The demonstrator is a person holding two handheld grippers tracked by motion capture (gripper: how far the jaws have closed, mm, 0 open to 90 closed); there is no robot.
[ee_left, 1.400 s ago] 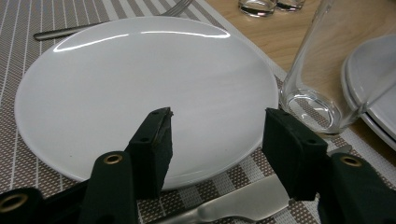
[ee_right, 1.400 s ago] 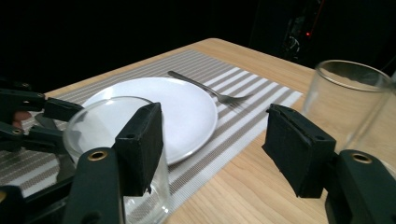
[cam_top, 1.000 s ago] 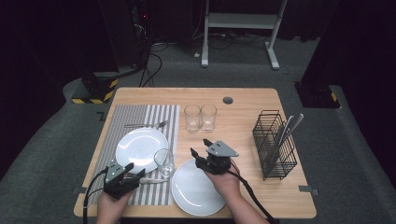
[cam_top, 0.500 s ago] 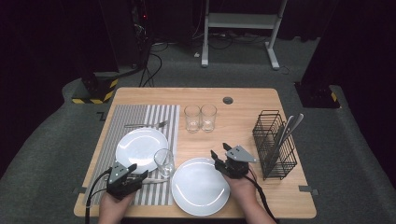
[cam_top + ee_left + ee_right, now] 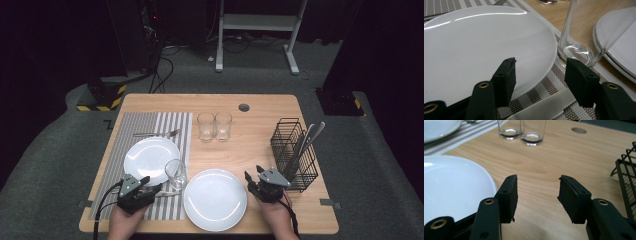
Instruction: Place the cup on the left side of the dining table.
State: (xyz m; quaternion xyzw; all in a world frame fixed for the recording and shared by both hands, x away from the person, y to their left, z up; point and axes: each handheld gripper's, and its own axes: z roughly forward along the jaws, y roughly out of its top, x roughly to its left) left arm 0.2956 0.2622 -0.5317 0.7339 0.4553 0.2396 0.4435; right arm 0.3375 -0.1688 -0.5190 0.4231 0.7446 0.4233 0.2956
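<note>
My left gripper [image 5: 153,188] rests open on the striped placemat [image 5: 131,125] at the front left. Its fingertips point at the rim of a white plate [image 5: 481,42] and the base of an empty glass [image 5: 586,30]. A knife [image 5: 544,110] lies flat under the jaws. Open and holding nothing, my right gripper [image 5: 253,178] hovers over bare wood just right of a second white plate [image 5: 215,199]. That plate's edge [image 5: 451,187] sits beside its left jaw. Between the two plates stands the glass [image 5: 175,173].
Two more empty glasses [image 5: 205,126] [image 5: 223,125] stand side by side mid-table. A fork [image 5: 155,133] lies at the placemat's far end. A black wire rack [image 5: 295,155] with cutlery stands close to the right gripper. The table [image 5: 260,115] has a round hole [image 5: 244,107].
My right gripper has moved right, from over the front plate to the wood between that plate and the wire rack. The left gripper has barely shifted.
</note>
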